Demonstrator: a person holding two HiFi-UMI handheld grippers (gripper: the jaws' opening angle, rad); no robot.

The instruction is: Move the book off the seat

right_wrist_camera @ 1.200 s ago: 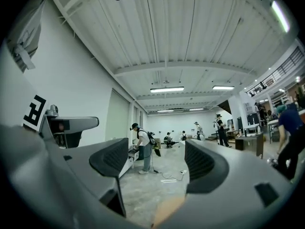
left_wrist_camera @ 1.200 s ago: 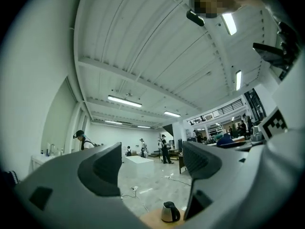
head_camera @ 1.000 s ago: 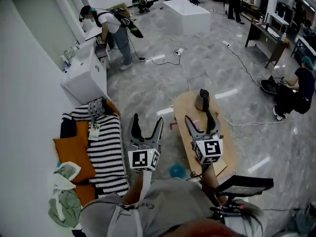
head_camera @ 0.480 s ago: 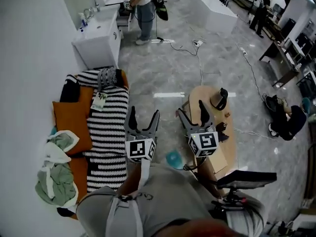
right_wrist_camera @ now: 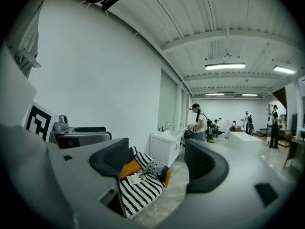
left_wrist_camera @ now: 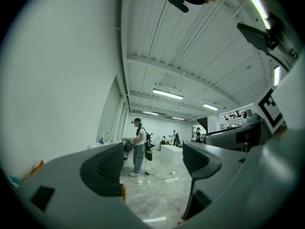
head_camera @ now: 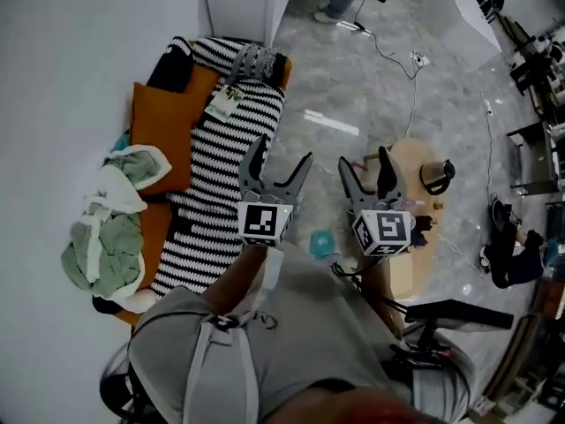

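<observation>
The left claw is released: in the left gripper view its two padded jaws stand well apart with nothing between them, only bare floor and a far-off standing person showing through the gap. The right claw is likewise released, its jaws spread wide and grasping nothing. Both claws are held out level in front of the person's chest, side by side and apart from each other. In the head view the left one is over the near edge of the seat and the right one over the floor just beside a small wooden counter.

Through the right claw's gap, well apart from it, the book shows lying flat. It rests on the black-and-white striped blanket that covers the orange seat, toward the seat's far end, just beside a grey patterned cloth. The seat also holds an orange cushion against the wall and, at its near end, a heap of green and white clothing.

The wooden counter carries a dark looped object and a few small items too small to tell. A white cabinet stands beyond the seat's far end.
</observation>
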